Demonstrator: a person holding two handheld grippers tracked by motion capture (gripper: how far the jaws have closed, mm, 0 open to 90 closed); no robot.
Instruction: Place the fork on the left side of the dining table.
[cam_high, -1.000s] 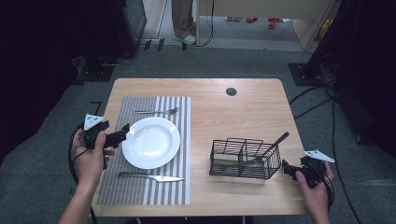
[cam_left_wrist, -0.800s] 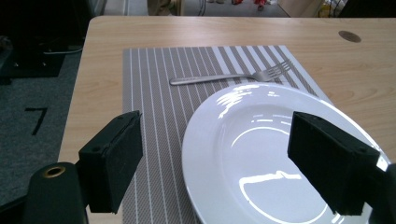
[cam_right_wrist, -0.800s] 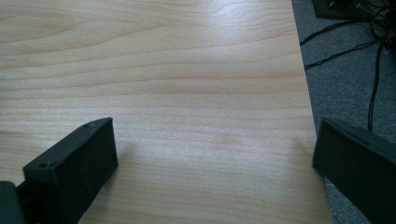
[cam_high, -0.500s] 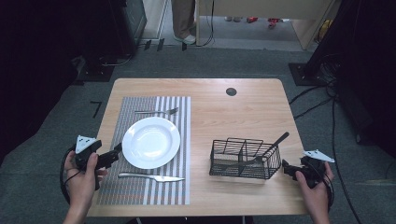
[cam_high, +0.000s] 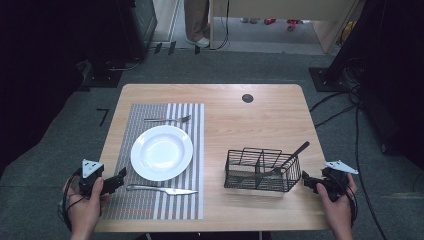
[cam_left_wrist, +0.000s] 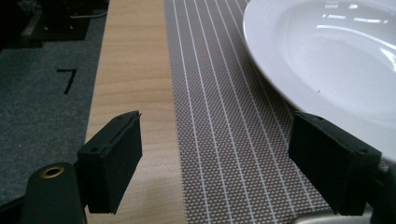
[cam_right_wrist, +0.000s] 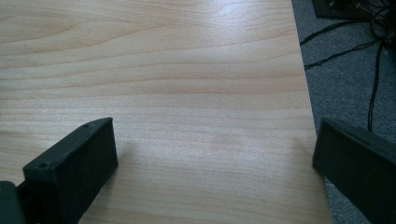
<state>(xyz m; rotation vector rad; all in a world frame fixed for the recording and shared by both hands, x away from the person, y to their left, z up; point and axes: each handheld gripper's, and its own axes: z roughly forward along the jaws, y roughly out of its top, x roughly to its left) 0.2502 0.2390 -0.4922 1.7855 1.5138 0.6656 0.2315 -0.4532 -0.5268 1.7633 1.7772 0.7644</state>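
A white plate (cam_high: 161, 152) (cam_left_wrist: 327, 60) rests on a grey striped placemat (cam_high: 150, 200) (cam_left_wrist: 224, 121), with a fork (cam_high: 168, 119) lying beyond it and a knife (cam_high: 161, 189) on its near side. My left gripper (cam_high: 119, 178) (cam_left_wrist: 229, 163) stands open at the placemat's front left corner, jaws wide apart, nothing between them. A black wire basket (cam_high: 261, 170) holds a dark-handled utensil (cam_high: 291, 156). Just right of the basket, my right gripper (cam_high: 306, 180) (cam_right_wrist: 210, 172) is open over bare wood at the table's right edge.
The wooden table (cam_high: 240, 125) (cam_right_wrist: 163, 70) has a round black grommet (cam_high: 247, 98) near its far edge. Cables (cam_high: 350, 100) (cam_right_wrist: 355, 46) trail over the grey carpet on the right. A person's legs (cam_high: 196, 22) stand beyond the table.
My left gripper has drawn back toward the table's front left, away from the plate's left rim to the placemat's near corner. The right gripper has stayed still.
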